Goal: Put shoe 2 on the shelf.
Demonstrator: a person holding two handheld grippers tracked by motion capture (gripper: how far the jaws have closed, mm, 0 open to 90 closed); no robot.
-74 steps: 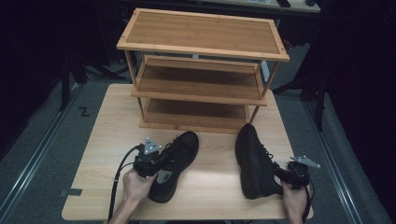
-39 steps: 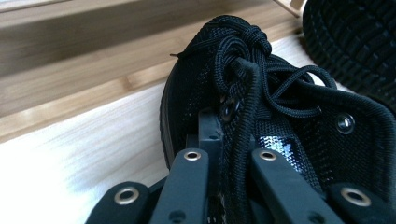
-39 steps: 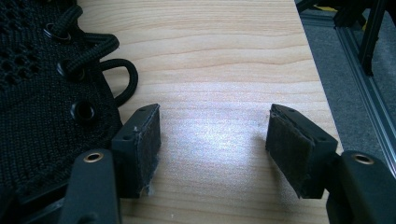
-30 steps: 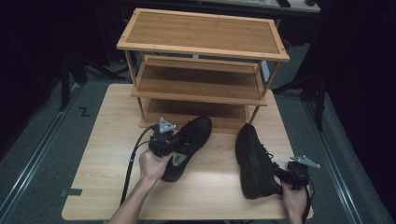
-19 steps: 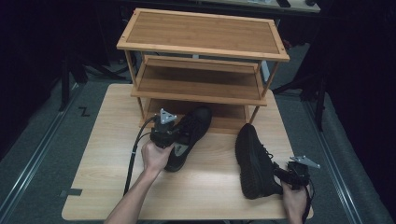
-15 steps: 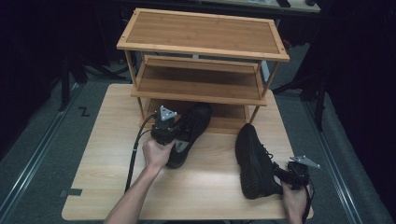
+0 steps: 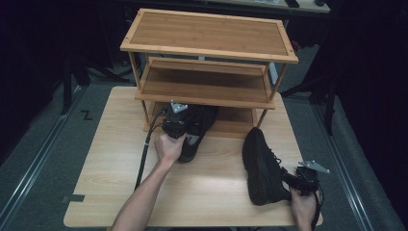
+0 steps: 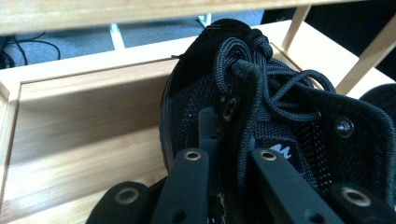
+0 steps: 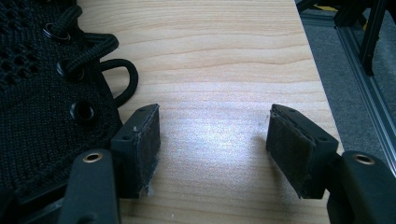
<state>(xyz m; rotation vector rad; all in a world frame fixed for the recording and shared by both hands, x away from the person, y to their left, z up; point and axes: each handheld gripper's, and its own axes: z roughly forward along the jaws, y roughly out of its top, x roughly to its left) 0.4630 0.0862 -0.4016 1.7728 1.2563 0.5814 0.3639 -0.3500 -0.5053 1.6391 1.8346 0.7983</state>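
Your left tool (image 7: 179,126) is clenched on the left shoe (image 7: 196,126) at its collar, nosing the toe onto the rack (image 7: 207,47)'s bottom shelf. Your right tool (image 9: 212,151) rests released on the table (image 7: 211,187) beside the second shoe (image 7: 260,166), waiting.

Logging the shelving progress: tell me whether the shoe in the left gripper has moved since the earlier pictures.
Yes. The left shoe, clamped in the left gripper, has moved away from the person across the table, and its toe now sits under the shoe rack, on the bottom shelf.
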